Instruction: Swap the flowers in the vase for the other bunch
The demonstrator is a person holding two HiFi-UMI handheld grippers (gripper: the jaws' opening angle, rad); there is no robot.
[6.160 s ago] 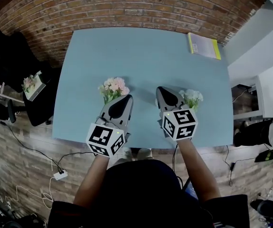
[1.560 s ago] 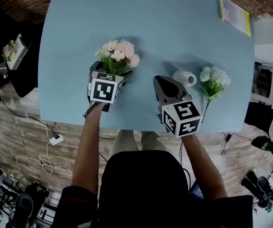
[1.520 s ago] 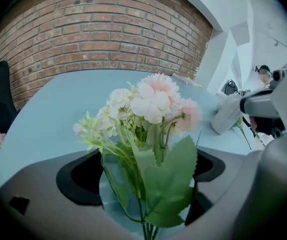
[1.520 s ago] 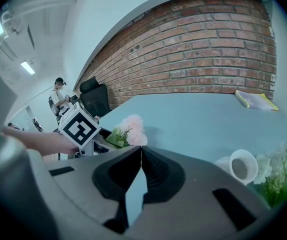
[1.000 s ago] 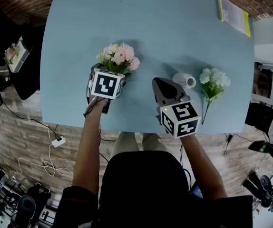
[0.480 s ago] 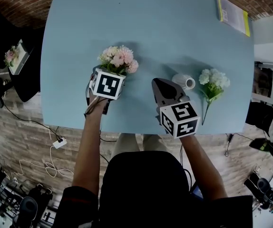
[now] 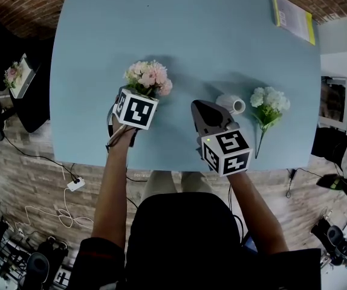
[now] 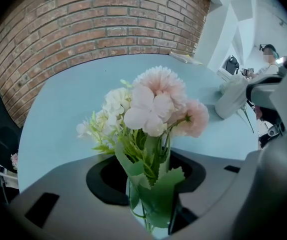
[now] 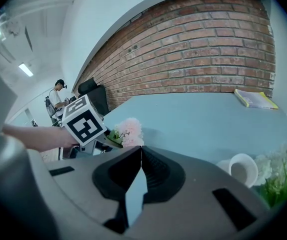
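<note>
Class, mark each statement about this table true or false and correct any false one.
1. The white ceramic vase stands upright holding flowers. False: it lies on its side, empty.
2. The pink flower bunch has its stems between the left gripper's jaws. True; those jaws have just been closing on them.
3. The right gripper's jaws stand wide open. False: they are shut, with nothing between.
4. The white flower bunch lies on the light blue table, right of the vase. True.
5. A yellow-edged book lies near the table's far right corner. True.
</note>
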